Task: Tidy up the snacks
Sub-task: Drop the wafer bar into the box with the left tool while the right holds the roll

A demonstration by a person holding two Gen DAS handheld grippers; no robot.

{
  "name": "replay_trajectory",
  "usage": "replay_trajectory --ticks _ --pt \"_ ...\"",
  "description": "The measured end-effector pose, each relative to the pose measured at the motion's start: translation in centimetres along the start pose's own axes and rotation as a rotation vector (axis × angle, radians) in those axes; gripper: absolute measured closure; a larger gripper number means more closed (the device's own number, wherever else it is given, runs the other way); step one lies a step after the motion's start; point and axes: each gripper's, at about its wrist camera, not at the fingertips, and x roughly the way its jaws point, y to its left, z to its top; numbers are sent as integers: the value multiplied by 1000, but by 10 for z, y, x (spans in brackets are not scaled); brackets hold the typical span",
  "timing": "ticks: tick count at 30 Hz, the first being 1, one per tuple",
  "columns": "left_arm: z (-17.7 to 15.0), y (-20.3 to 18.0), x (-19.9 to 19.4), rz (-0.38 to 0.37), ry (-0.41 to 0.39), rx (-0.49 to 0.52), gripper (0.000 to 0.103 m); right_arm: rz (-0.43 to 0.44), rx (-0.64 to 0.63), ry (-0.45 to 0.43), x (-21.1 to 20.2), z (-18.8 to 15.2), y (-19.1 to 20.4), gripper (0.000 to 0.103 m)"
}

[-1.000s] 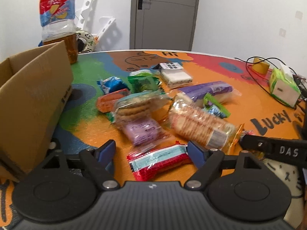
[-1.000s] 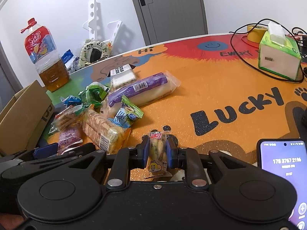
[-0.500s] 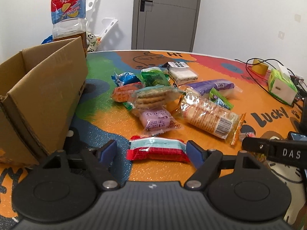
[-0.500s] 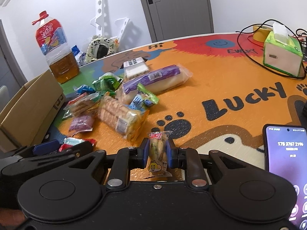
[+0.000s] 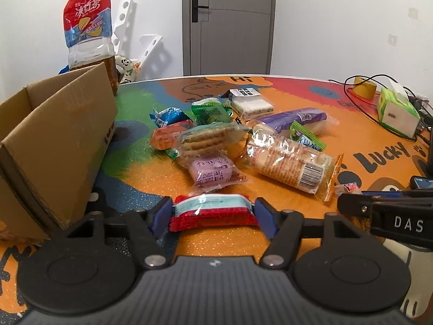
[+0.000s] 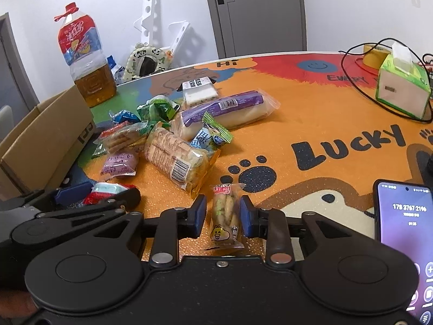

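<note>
My left gripper (image 5: 213, 214) is shut on a red and pale-blue snack bar (image 5: 212, 211), one pad at each end; it also shows in the right wrist view (image 6: 108, 192). My right gripper (image 6: 223, 215) is open; a small clear packet of twisted biscuits (image 6: 224, 215) lies between the pads with gaps on both sides. A heap of snacks lies mid-table: a long cracker pack (image 5: 292, 163), a purple packet (image 5: 213, 172), a biscuit pack (image 5: 208, 139) and a purple-wrapped bread roll (image 5: 295, 119). An open cardboard box (image 5: 56, 140) stands to the left.
A big bottle of tea (image 5: 89, 35) stands behind the box. A green tissue box (image 5: 396, 111), a tape roll (image 5: 364, 88) and black cables lie at the far right. A lit phone (image 6: 403, 230) stands at the right near my right gripper.
My left gripper closed onto the red and blue snack bar. My right gripper's pads opened away from the biscuit packet, which now lies loose between them. Both views shifted slightly.
</note>
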Motion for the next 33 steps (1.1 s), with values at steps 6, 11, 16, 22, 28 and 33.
replay_trajectory --ticks 6,11,16,22,28,33 --pt "2 7 -7 -24 -7 -24 57 36 15 -2 -5 1 -1 82" --pt "7 11 -22 -38 -39 -32 57 56 17 -25 -15 6 2 83" --pt "17 18 -38 -41 -72 -54 57 81 11 -59 -26 13 9 83" --pt "31 32 -59 -31 -120 -78 57 122 -6 -92 -32 24 24 83" --pt "42 49 -79 -6 -163 -100 57 168 -27 -125 -39 36 43 83" --pt "49 67 -90 20 -190 -125 57 208 -44 -141 -40 44 62 83"
